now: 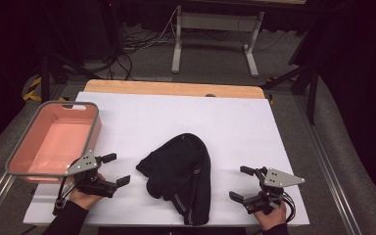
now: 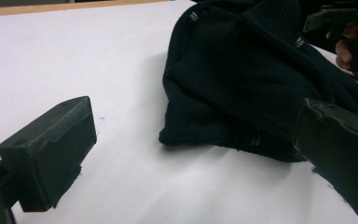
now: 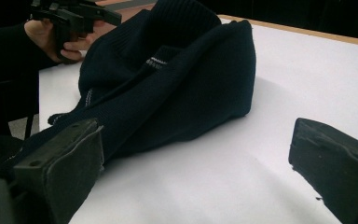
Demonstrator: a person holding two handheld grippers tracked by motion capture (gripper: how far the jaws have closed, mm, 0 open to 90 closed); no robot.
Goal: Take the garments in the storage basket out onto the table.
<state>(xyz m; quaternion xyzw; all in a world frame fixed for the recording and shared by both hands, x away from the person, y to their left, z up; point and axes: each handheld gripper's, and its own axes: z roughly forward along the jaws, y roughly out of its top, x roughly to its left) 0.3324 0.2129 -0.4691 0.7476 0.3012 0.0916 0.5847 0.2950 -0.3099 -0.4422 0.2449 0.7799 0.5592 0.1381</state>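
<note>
A crumpled dark navy knit garment (image 1: 181,176) lies on the white table top (image 1: 176,117), near its front middle. My left gripper (image 1: 116,169) rests open just to its left, jaws pointed at the cloth and empty. In the left gripper view the garment (image 2: 251,79) lies ahead and to the right, partly behind the right jaw. My right gripper (image 1: 242,183) sits open to the garment's right, nothing between its jaws. The right gripper view shows the garment (image 3: 168,88) ahead, close by the left jaw, with the left gripper (image 3: 74,14) and its hand beyond.
A pink bin with a grey rim (image 1: 93,129) stands empty at the table's left edge, right behind my left gripper. The wooden table edge (image 1: 176,89) runs along the back. Stands and cables crowd the dark floor beyond.
</note>
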